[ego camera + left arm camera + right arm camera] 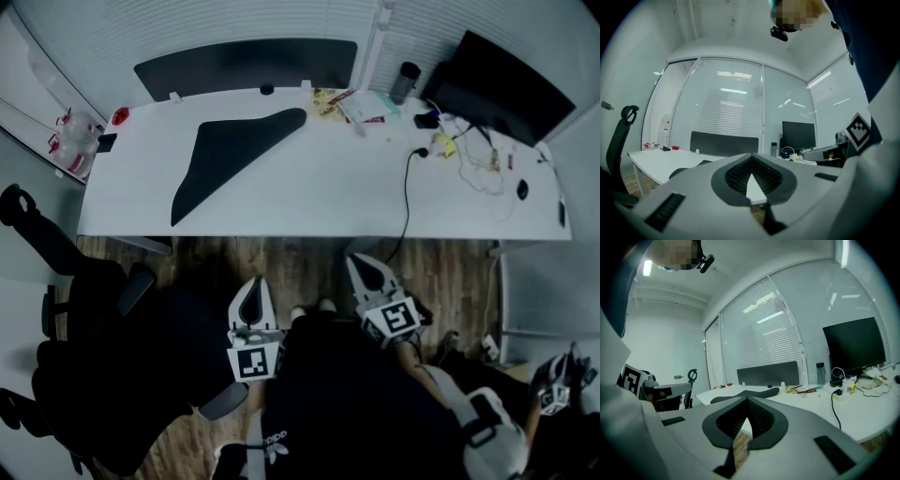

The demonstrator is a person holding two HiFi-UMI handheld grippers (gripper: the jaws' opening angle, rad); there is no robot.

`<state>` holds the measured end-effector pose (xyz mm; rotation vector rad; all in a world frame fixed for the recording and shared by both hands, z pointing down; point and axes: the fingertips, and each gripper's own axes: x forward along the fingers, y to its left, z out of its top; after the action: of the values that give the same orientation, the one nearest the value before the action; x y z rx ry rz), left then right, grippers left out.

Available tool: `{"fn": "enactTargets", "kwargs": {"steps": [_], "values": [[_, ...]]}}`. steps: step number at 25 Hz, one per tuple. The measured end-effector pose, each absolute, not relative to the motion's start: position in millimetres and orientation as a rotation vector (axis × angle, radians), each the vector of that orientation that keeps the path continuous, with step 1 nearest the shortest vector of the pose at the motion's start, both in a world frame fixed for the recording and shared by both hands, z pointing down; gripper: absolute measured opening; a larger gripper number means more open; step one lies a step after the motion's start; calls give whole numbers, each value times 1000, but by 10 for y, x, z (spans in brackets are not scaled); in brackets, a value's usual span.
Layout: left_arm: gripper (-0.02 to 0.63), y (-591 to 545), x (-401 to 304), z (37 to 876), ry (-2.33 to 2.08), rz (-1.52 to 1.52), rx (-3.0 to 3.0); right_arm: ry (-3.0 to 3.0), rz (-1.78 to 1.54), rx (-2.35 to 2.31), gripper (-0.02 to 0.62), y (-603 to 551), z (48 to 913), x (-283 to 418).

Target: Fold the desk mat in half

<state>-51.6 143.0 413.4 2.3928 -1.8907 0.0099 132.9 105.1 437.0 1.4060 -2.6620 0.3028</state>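
On the white desk (319, 192), left half, I see the dark desk mat (230, 155) lying flat. Its outline is a curved wedge: the narrow tip points toward the middle of the desk's far edge and the wide end reaches toward the desk's near-left corner. I cannot tell from the head view whether it lies in one layer or two.

1. Left gripper (252, 298): held off the desk's near edge, over the wooden floor (300, 258), close to my operator's body. In the left gripper view the jaws meet at the tips with nothing between them (clenched, empty).
2. Right gripper (371, 278): also off the desk's near edge, to the right of the left gripper and just as clear of the desk. In the right gripper view its jaws are pressed together on nothing (clenched, empty).
3. Both grippers point toward the desk; neither touches the desk mat.

Other items, located by the desk:
- Dark panel (246, 66) standing along the far edge.
- Monitor (502, 84) at the far-right corner, with a bottle (406, 82) just left of it.
- Papers (352, 103) near the far edge, right of the mat's tip.
- Black cable (407, 202) running across the right half and over the near edge.
- Office chair (84, 309) on the floor off the near-left corner.
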Motion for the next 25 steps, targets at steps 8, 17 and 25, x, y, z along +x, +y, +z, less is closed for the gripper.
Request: {"fn": "enactTargets", "kwargs": {"steps": [8,17,25], "values": [[2,1250,-334,4180,-1841,30,2447,-2651,324,1386,2,889,4375,1309],[2,1136,-392,4241,-1827,55,2411,-2644,343,1358,2,803,4401,1221],[2,978,-475,4183,-1819,44,2407,-2628,315,1328,2,668,4397,1072]]}}
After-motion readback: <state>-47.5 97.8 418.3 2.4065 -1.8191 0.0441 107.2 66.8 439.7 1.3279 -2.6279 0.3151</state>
